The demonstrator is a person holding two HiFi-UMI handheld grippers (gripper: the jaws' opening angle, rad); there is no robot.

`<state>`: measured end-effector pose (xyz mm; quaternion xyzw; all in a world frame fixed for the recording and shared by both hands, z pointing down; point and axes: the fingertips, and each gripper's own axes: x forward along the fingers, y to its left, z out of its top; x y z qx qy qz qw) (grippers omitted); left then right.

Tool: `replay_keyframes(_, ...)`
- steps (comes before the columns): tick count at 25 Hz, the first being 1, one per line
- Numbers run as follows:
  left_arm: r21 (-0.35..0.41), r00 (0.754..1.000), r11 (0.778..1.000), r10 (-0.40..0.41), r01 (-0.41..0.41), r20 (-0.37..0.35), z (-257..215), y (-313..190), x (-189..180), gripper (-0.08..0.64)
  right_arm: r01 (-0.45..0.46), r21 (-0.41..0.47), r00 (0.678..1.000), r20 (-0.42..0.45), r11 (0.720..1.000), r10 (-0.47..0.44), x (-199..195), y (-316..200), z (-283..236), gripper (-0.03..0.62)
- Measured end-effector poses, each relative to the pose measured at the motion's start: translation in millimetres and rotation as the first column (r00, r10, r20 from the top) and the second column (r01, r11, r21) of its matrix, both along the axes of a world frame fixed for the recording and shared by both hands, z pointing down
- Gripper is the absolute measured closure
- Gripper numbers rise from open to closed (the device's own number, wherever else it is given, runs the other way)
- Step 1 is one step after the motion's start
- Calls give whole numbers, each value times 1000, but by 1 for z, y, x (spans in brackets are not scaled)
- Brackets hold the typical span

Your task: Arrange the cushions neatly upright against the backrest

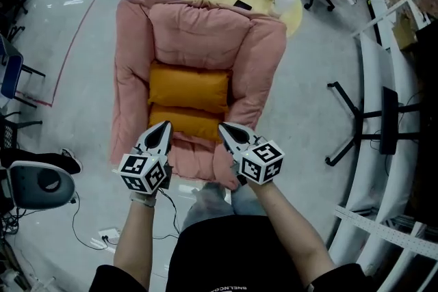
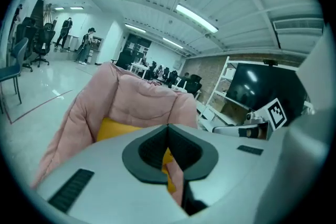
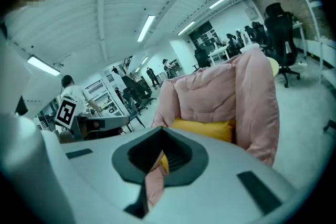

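We hold left tongs (image 1: 163, 128) and right tongs (image 1: 226, 129) closed tight, nothing gripped. Front cushion (image 1: 185, 122) lies flat on armchair (image 1: 130, 65) seat just ahead of both tips, long axis crosswise, one tip near each end. Rear cushion (image 1: 188, 88) sits beyond, at backrest (image 1: 198, 27).

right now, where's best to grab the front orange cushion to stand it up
Probably its near long edge, towards the corners, coming from the chair's open front. The front orange cushion lies low on the seat, the arms of the pink armchair wall its short ends, and the rear orange cushion blocks its far edge.
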<state>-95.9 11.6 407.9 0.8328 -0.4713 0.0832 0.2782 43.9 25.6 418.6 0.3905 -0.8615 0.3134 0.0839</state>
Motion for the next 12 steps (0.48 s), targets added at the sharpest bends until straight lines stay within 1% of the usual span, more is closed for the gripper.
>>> replay_keyframes(5,47,999,999,16,-14,-45,-55,48,23,546,4,76,999,33,997,-6,2,36,-58,583)
replay_keyframes(7,57,998,998,22,-19,-52,-72,66,34,546,12,100,999,39,995,-16,6,50,-76,583)
replay_keyframes(10,96,999,994,43,-42,-2,-95,97,53,546,39,128,998,51,991,-46,14,72,-98,583)
replay_keyframes(12,129,999,991,36,-39,29,-109,112,66,546,70,162,995,52,984,-79,20,85,-112,583)
